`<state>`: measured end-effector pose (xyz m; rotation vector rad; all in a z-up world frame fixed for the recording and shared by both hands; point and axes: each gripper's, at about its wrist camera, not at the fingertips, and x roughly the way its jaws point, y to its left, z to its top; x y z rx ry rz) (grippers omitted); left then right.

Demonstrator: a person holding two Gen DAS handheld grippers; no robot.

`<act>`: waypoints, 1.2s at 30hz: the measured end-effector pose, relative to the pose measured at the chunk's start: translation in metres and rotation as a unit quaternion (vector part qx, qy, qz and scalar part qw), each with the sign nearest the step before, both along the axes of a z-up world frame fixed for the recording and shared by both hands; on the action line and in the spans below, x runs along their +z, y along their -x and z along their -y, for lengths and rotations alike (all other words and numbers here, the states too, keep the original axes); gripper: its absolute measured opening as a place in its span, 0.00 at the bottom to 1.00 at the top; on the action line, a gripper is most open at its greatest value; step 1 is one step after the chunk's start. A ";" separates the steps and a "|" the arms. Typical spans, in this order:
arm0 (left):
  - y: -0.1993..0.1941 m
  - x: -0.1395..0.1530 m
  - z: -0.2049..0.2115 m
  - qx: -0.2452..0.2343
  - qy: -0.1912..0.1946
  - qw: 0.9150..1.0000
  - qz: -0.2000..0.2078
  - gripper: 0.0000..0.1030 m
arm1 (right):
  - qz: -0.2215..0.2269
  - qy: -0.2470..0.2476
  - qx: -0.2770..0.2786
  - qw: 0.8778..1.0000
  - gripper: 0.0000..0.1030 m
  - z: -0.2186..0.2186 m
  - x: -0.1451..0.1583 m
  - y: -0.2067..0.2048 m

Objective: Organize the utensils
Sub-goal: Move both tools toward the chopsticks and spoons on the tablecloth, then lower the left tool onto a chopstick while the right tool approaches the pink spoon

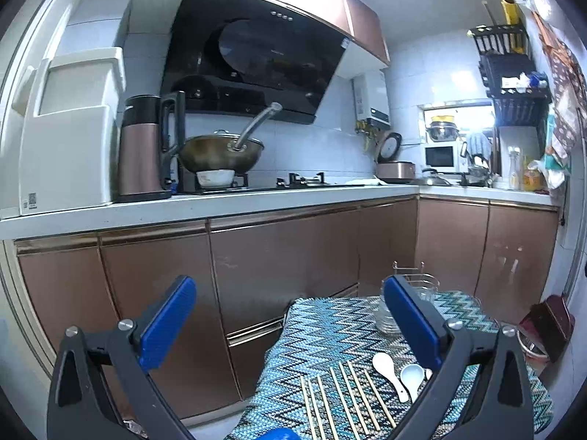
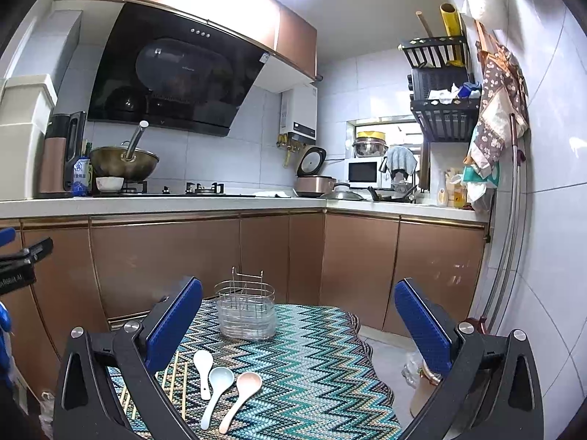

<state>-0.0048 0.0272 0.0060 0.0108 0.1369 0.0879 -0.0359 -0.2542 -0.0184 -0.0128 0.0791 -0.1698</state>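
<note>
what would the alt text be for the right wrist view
The open right gripper hovers over a zigzag-patterned cloth holding three spoons, a row of chopsticks and an empty wire utensil holder. Behind are kitchen cabinets and a stove.

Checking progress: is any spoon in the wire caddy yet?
No, all three spoons lie on the zigzag cloth in front of the caddy.

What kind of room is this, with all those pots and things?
It looks like a home kitchen. A wok sits on a gas stove under a big black range hood, and a microwave stands on the counter. Spoons and chopsticks lie on a small table with a zigzag cloth.
</note>
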 end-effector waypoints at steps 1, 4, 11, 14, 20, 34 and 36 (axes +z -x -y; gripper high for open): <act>0.001 0.001 -0.002 0.002 0.003 1.000 0.003 1.00 | 0.003 0.000 0.001 1.000 1.00 0.000 0.001 0.001; 0.004 0.007 -0.008 0.012 0.012 1.000 0.015 1.00 | 0.008 0.001 -0.001 1.000 1.00 0.001 0.002 0.002; -0.005 0.011 -0.018 0.018 0.030 0.999 0.004 1.00 | 0.027 0.000 0.013 1.000 1.00 0.003 0.003 0.004; -0.012 0.010 -0.020 0.014 0.030 0.999 -0.004 1.00 | 0.030 -0.001 0.026 0.999 1.00 0.005 0.003 0.001; -0.021 0.008 -0.019 0.014 0.033 0.999 -0.007 1.00 | 0.010 -0.017 0.070 0.997 1.00 0.014 -0.003 -0.014; -0.070 -0.017 -0.022 0.021 0.043 0.996 -0.079 1.00 | -0.042 -0.023 0.088 0.995 1.00 0.025 -0.019 -0.059; -0.081 -0.026 -0.020 0.020 0.041 0.994 -0.101 1.00 | -0.058 -0.025 0.094 0.994 1.00 0.027 -0.024 -0.070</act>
